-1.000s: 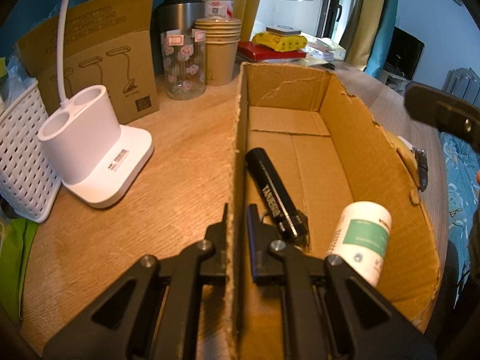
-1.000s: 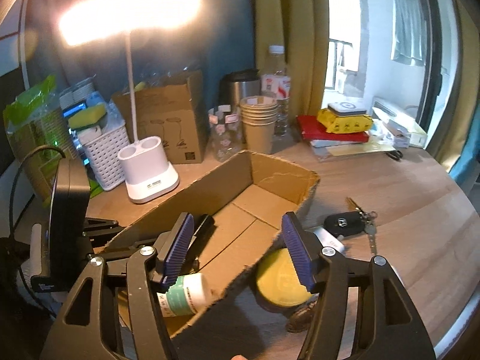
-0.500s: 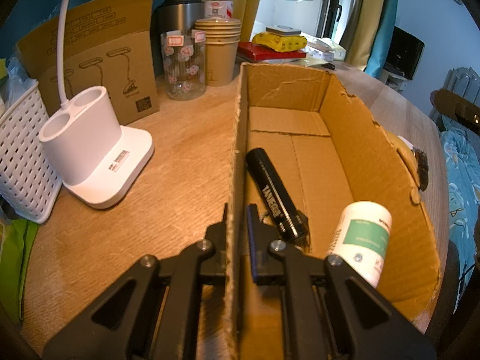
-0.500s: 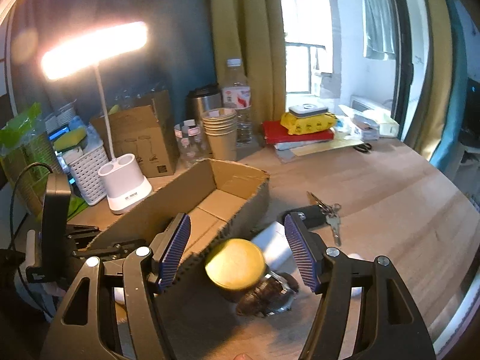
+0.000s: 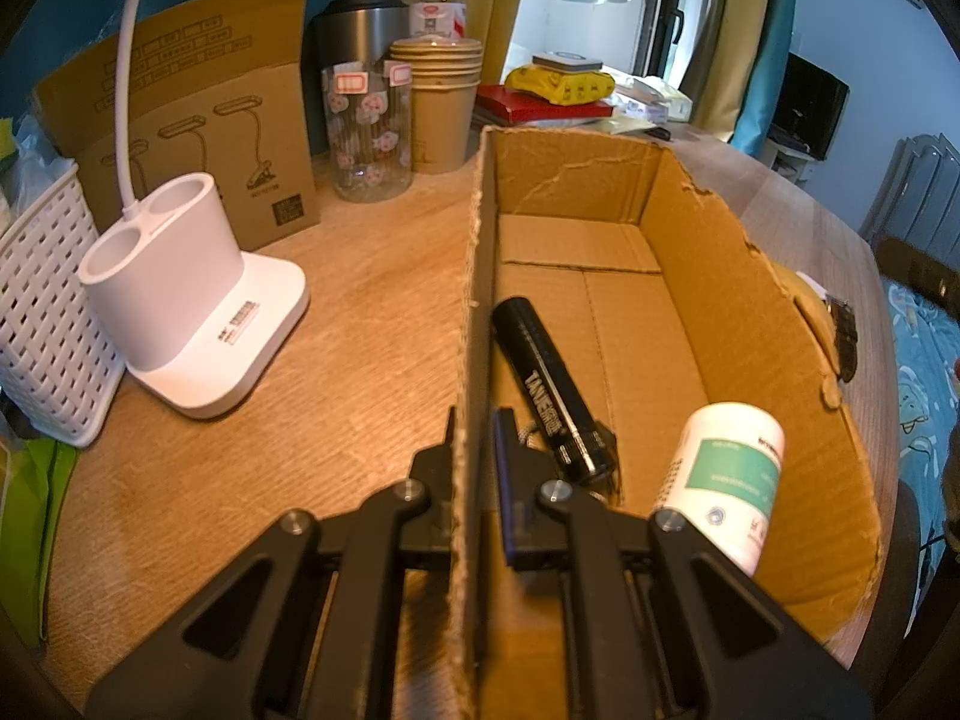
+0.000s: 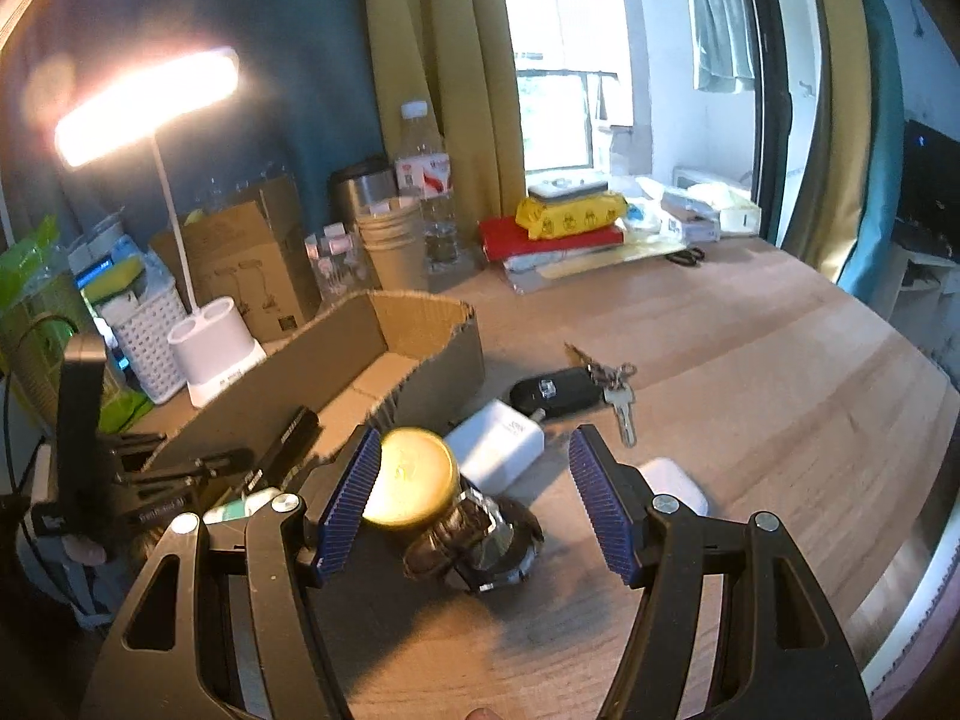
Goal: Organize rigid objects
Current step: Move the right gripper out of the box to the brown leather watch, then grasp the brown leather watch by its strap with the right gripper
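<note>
My left gripper (image 5: 474, 420) is shut on the long left wall of the open cardboard box (image 5: 720, 276), one finger inside and one outside. In the box lie a black tube (image 5: 549, 384) and a white bottle with a green label (image 5: 729, 468). My right gripper (image 6: 474, 480) is open above the table beside the box (image 6: 336, 348). A gold-lidded jar (image 6: 411, 477) stands close to its left pad without touching it. A dark wristwatch (image 6: 480, 546) lies under the jaws.
A white charger (image 6: 498, 444), a black car key (image 6: 558, 390) with metal keys (image 6: 618, 396) and a small white case (image 6: 672, 480) lie on the wooden table. A white lamp base (image 5: 198, 300), a basket (image 5: 42, 312), paper cups (image 5: 438, 102) and books (image 6: 558, 234) line the back.
The right gripper has swung right, from over the box's near end to the jar and watch beside it, and it has left the left wrist view. The left gripper and box are still.
</note>
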A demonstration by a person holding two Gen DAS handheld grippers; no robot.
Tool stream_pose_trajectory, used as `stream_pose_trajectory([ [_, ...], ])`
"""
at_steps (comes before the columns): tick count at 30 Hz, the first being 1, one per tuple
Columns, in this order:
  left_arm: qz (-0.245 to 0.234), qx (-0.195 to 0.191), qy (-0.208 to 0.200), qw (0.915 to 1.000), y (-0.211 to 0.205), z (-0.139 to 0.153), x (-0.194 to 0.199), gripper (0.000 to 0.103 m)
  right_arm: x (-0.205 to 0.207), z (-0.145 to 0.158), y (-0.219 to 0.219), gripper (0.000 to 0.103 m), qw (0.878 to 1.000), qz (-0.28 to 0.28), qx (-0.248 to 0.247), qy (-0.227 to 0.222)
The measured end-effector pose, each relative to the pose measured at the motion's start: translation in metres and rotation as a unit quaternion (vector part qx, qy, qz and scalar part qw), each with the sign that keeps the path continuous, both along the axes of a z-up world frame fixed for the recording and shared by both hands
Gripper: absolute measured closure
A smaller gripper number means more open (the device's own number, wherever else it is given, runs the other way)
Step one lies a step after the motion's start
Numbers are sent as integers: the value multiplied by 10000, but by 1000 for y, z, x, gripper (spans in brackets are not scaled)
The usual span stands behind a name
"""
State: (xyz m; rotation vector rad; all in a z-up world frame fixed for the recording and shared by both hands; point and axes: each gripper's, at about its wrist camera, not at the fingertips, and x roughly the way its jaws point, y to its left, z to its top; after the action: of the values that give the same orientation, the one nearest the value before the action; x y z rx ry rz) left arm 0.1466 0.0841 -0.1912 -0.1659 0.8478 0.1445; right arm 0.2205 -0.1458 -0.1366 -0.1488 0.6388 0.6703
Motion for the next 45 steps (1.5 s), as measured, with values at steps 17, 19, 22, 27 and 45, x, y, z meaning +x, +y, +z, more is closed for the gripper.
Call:
stream_pose_trajectory([
  [17,-2,4,-3,10000,-1,-1,-1,94,0,-52,10,34,9966,54,-710,421],
  [19,0,3,-4,10000,-1,0,-1,94,1,-57,11,34,9957,32,-804,457],
  [22,0,4,-4,10000,-1,-1,-1,94,2,-63,13,34,9946,-12,-932,466],
  [27,-1,8,-5,10000,-2,-1,-2,94,6,-65,9,34,9944,-103,-929,502],
  [45,2,10,-9,10000,-2,-1,-2,93,23,-68,-5,34,9914,-572,-1038,556],
])
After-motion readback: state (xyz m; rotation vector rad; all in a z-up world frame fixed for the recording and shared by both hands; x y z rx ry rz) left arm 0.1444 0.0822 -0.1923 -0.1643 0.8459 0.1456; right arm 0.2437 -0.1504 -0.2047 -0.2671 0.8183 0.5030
